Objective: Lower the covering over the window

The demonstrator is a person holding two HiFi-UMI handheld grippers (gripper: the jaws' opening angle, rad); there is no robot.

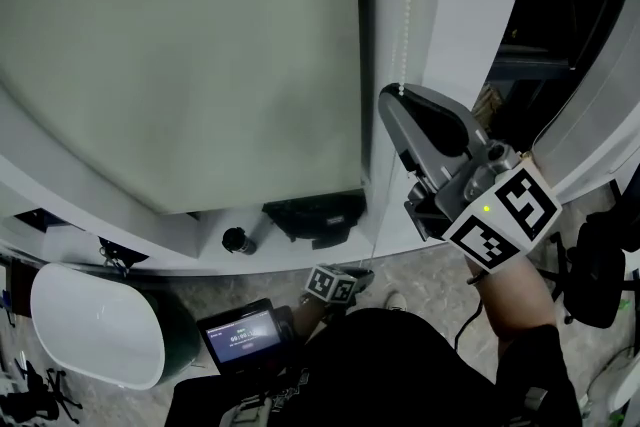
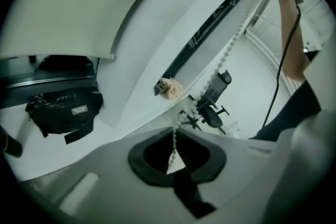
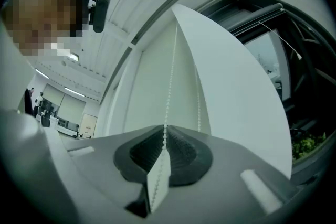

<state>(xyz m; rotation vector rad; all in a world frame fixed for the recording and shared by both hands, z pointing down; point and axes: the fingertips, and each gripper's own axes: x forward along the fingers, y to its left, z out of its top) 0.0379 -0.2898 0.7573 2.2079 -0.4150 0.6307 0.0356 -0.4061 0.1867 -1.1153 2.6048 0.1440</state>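
A pale grey-green roller blind covers most of the window, its bottom edge a little above the sill. A white bead chain hangs beside it at the right. My right gripper is raised and shut on the chain, which runs straight up from its ribbed pads. My left gripper is low, near the floor side of the sill, and shut on the same chain, which slants up to the right from its jaws. In the left gripper view the blind fills the upper left.
A black bag and a dark cylinder lie on the sill under the blind. A white tub stands at the lower left, a small lit screen beside it. An office chair stands behind on the floor.
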